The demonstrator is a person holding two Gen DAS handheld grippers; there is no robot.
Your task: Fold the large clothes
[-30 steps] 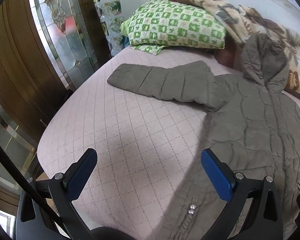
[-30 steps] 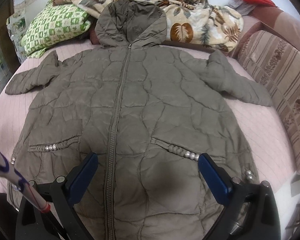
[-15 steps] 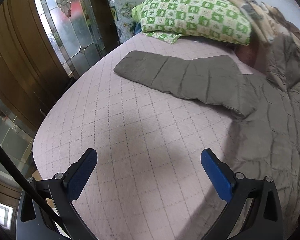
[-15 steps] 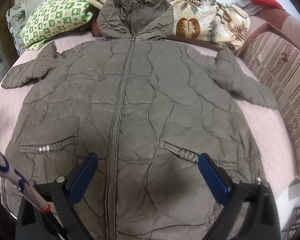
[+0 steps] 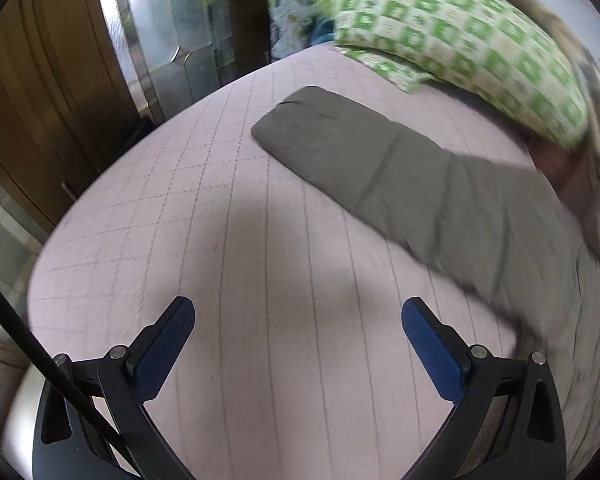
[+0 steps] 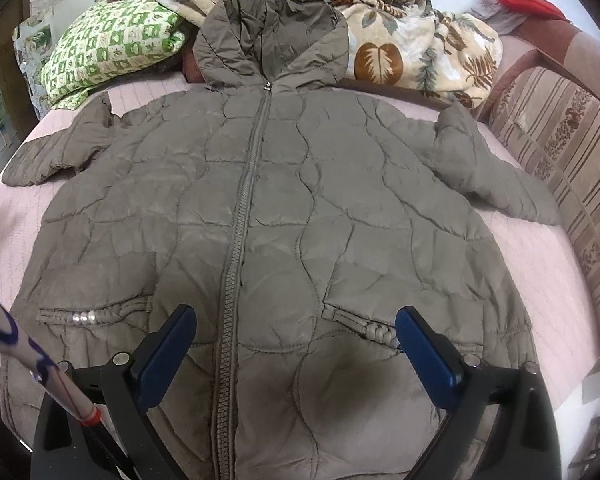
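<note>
An olive quilted hooded jacket [image 6: 292, 208] lies front up and zipped on the pink quilted bed [image 6: 548, 264], both sleeves spread out. My right gripper [image 6: 296, 316] is open and empty above the jacket's lower front, near the zip. In the left wrist view the jacket's left sleeve [image 5: 404, 176] lies flat across the bed [image 5: 204, 216], cuff pointing to the far left. My left gripper [image 5: 298, 308] is open and empty above bare bed, short of the sleeve. This view is blurred at the right.
A green checked pillow [image 5: 460, 36] and a leaf-print blanket [image 6: 412, 36] lie at the head of the bed. A striped sofa [image 6: 572, 152] borders the right side. A wooden door with glass panels [image 5: 156, 32] stands beyond the bed's left edge.
My left gripper has moved forward toward the sleeve, which now looks larger and nearer. My right gripper has advanced a little over the jacket. Both stay open.
</note>
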